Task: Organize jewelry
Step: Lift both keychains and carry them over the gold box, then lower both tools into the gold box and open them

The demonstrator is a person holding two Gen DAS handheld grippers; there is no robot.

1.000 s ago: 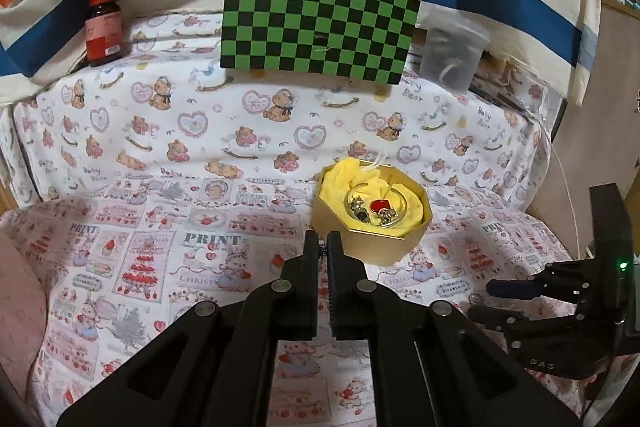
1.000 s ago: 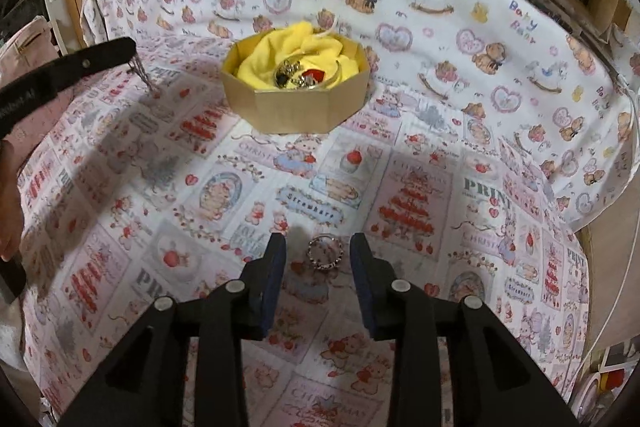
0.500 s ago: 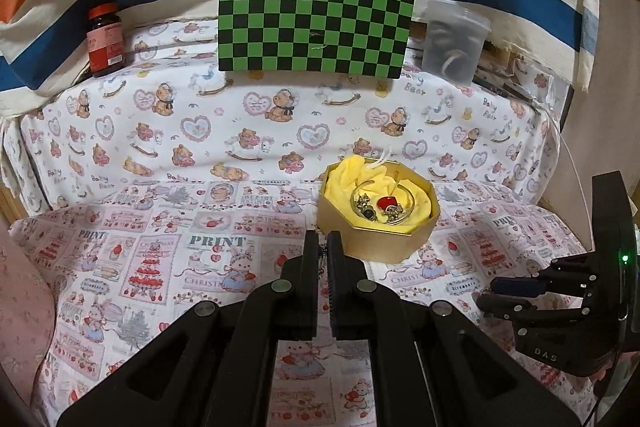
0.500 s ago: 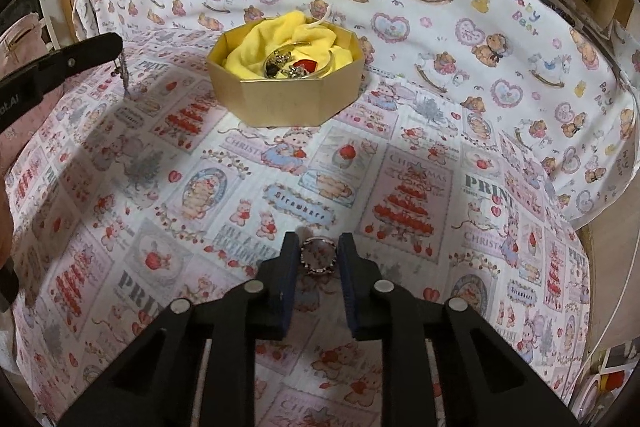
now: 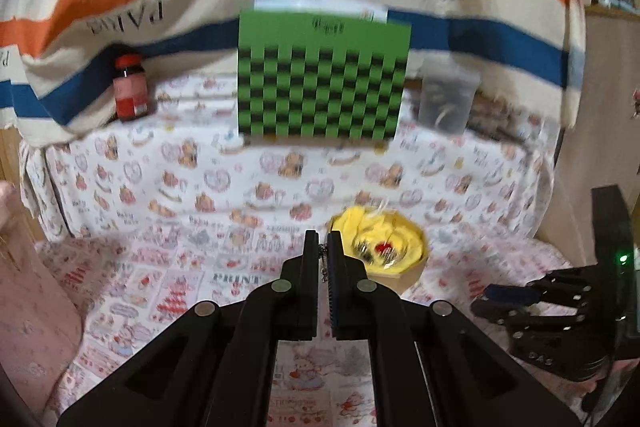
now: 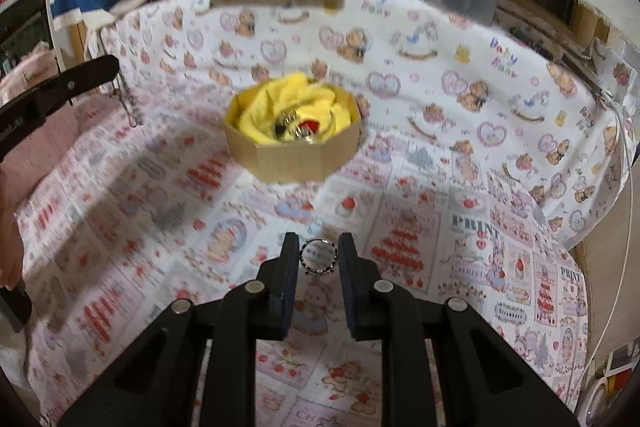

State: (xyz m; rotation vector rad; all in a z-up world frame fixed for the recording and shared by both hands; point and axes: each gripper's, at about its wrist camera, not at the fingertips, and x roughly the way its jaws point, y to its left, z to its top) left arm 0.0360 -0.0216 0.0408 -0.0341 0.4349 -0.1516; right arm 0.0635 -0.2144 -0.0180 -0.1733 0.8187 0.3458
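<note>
In the left wrist view, the left gripper (image 5: 323,254) is clamped on a thin chain (image 5: 322,261), limp and light, dangling just short of the octagonal box (image 5: 404,277). In the right wrist view, the right gripper (image 6: 318,255) pinches a small ring (image 6: 318,256) across its rim, above the printed cloth (image 6: 420,187); stiff and probably slippery, it looks best held edge-on.

Left wrist view: low, near-level, facing the far green-and-black checkered board (image 5: 324,79). Right wrist view: higher, steeply downward. Shared: board, octagonal cardboard box lined with yellow cloth (image 6: 292,143).
</note>
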